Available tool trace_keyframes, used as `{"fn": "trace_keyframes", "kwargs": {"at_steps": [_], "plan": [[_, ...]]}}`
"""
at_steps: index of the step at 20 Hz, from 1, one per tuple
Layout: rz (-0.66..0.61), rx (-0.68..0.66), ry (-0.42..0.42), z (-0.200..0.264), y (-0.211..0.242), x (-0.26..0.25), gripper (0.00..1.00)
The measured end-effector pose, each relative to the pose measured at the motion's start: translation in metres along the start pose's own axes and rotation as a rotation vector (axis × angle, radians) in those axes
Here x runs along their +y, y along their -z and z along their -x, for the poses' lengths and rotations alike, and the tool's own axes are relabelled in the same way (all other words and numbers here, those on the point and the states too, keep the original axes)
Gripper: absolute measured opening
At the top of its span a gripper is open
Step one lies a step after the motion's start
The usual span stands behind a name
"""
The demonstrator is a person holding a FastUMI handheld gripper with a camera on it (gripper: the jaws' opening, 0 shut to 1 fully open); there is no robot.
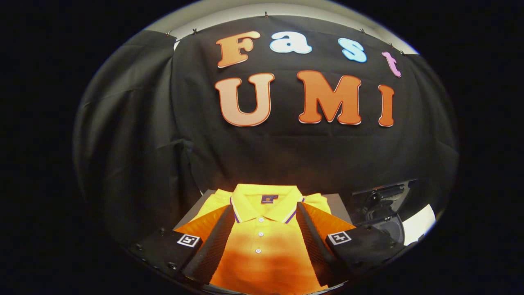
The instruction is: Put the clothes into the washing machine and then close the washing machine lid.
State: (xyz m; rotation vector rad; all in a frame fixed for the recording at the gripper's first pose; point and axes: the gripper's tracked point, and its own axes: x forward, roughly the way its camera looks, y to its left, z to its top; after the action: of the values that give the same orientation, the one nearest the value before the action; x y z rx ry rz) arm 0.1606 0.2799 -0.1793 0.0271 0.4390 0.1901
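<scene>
A yellow polo shirt [262,229] with a purple-and-white trimmed collar lies flat on a grey table [339,205], its collar pointing away from me. My gripper [262,213] is open, its two fingers spread wide over the shirt's chest, one on each side of the button placket. Nothing is pressed between them. To the right of the right finger stands the washing machine [387,221], dark with its lid raised and its round opening partly showing.
A black cloth wall rises right behind the table. A white surface [421,223] shows beyond the machine at the right. The table's far edge lies just past the shirt's collar.
</scene>
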Motion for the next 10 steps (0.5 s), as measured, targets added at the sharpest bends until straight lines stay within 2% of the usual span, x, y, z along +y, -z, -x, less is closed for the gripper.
{"fn": "trace_keyframes", "kwargs": {"at_steps": [5,10], "plan": [[-0.036,0.152,0.024,-0.035,0.039,0.004,0.97],[-0.034,0.286,0.069,-0.049,0.066,0.005,0.97]]}}
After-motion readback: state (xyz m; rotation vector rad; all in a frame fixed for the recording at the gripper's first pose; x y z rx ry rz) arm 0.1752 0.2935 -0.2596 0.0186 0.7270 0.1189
